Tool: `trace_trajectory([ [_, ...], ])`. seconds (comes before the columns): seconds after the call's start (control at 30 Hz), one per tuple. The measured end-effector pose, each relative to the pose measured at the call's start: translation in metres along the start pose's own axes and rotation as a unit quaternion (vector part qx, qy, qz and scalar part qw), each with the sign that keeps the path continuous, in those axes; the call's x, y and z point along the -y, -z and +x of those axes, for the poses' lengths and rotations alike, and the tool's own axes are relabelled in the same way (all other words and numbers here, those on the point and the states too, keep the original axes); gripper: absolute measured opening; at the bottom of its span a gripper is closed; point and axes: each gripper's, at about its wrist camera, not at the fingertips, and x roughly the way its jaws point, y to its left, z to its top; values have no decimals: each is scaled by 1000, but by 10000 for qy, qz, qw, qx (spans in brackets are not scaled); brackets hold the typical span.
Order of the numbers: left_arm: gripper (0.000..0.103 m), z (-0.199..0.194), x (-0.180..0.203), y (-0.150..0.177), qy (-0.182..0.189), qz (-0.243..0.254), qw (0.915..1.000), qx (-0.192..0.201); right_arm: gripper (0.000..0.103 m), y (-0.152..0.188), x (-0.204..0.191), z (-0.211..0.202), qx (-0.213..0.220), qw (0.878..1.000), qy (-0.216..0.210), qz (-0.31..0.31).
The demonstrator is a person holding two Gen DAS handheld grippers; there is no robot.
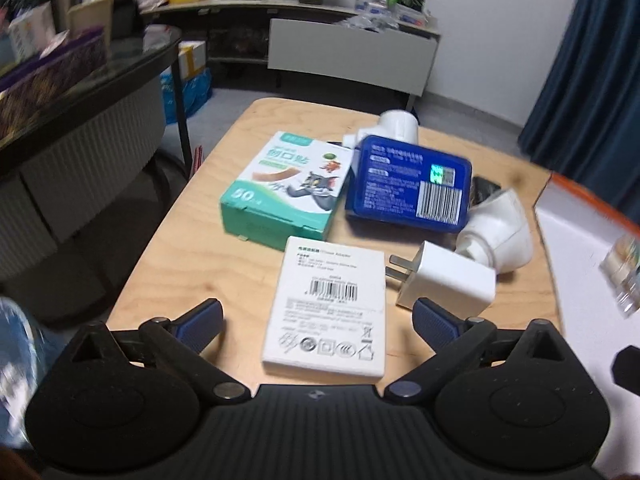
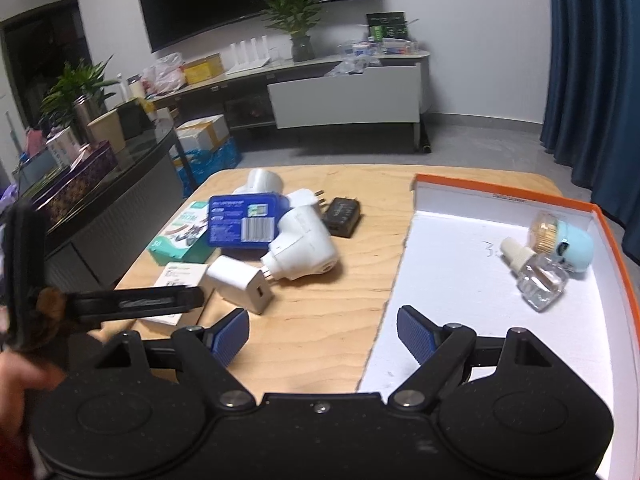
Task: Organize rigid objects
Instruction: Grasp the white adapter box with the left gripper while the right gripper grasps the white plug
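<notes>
Both the left gripper [image 1: 318,320] and right gripper [image 2: 323,334] gape empty; a flat white barcoded cardboard box [image 1: 326,308] lies at twelve o'clock between the left fingers.

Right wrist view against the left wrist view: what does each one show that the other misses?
Only the right wrist view shows the black adapter whole, the pale blue item in the orange-rimmed tray, and the open right gripper. Only the left wrist view shows the flat white box unobstructed between the open left gripper fingers. Both show the blue tin, green box and white charger.
</notes>
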Motion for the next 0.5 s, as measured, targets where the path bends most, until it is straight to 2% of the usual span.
trace_trajectory([
  [0.07,95,8,3,2,-113,156,9998,-104,96,0,-3,1,0,10000,-44,-88],
  [0.1,89,9,5,3,-182,300,9994,0,96,-1,-4,1,-8,9999,-66,-124],
  [0.2,60,5,5,3,-140,505,9985,165,96,-2,-6,6,-32,9998,-147,-157],
  [0.3,59,2,-3,0,44,431,9990,119,96,-3,-11,18,-137,9994,-281,-164],
  [0.5,59,-29,-24,-2,-72,211,9986,486,96,-7,-38,53,-289,9975,-644,-73],
])
